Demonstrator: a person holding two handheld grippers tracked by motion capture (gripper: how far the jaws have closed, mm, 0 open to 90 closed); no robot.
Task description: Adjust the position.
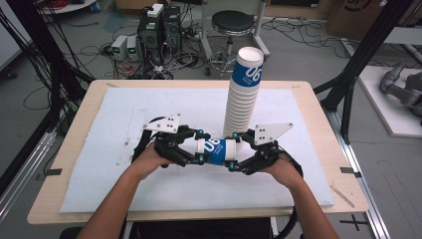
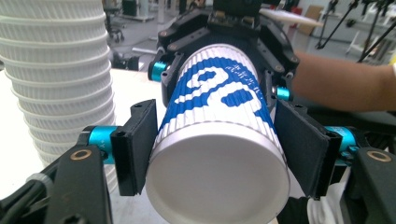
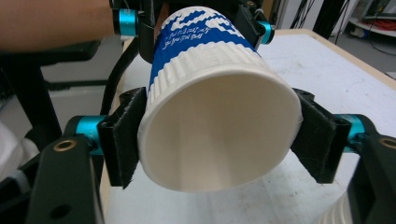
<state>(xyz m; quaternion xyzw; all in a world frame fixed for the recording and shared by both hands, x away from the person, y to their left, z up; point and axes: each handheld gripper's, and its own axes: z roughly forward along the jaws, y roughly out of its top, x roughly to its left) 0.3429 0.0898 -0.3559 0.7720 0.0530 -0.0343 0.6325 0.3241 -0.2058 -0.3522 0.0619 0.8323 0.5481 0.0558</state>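
Note:
A white paper cup with blue print [image 1: 216,151] lies on its side above the white board, held between both grippers. My left gripper [image 1: 199,147] is shut on its closed base end [image 2: 219,186], a black pad on each side. My right gripper [image 1: 233,151] is shut on its open rim end [image 3: 217,140], and the cup's mouth faces that camera. Just behind the held cup, a tall stack of the same ribbed cups [image 1: 242,99] stands upright. In the left gripper view the stack [image 2: 56,70] rises close on the left.
A white foam board [image 1: 124,114] covers most of the wooden table [image 1: 318,119]. Beyond the far edge are a black stool [image 1: 232,22], computer boxes [image 1: 159,30] and loose cables on the floor. Black frame posts [image 1: 358,59] stand at the right.

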